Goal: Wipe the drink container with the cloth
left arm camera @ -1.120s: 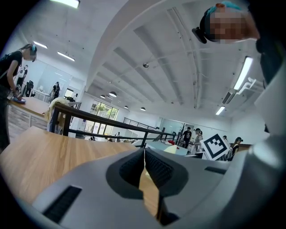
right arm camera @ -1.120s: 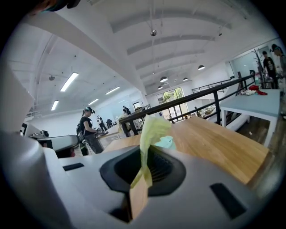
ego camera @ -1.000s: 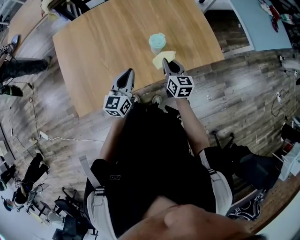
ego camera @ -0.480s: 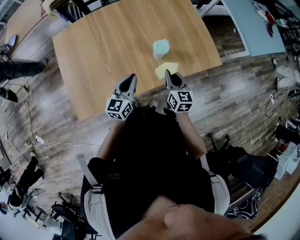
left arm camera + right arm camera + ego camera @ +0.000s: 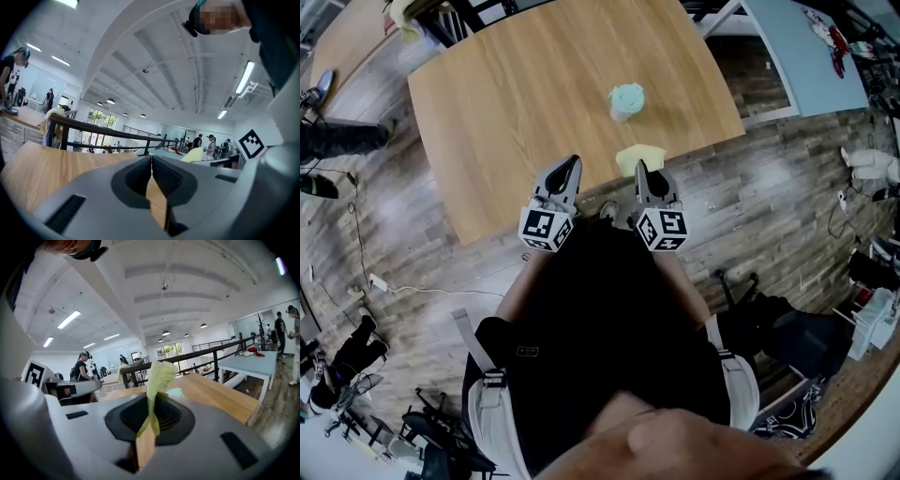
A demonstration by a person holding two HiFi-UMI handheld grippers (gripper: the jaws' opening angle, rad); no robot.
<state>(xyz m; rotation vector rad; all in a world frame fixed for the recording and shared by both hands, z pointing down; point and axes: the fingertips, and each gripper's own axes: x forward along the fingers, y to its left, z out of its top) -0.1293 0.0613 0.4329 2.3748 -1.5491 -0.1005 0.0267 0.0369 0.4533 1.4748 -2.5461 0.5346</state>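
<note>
Cloth: the yellow cloth (image 5: pixel 638 156) sits at the near edge of the bench (image 5: pixel 516 103), at the tip of the right gripper (image 5: pixel 640 169). The head view does not show whether it is lifted off the wood.
Right gripper: in the right gripper view its jaws are pressed together on a fold of the cloth, which stands up from between them as a pale yellow-green tuft.
Left gripper: the left gripper (image 5: pixel 571 167) is beside the right one at the bench edge. Its jaws are pressed together with nothing between them; only bare wood shows past them.
Drink container: the mint-green drink container (image 5: pixel 626 99) stands upright further in on the bench. It is beyond the cloth, apart from it, and touched by neither gripper. In the right gripper view it peeks out just behind the tuft.
Done so far: the cloth is in the grip, judging by the pinch.
Left to do: all the wiping. The cloth must be carried forward to the container and rubbed over it. The left gripper will probably need to open to steady the container.
</note>
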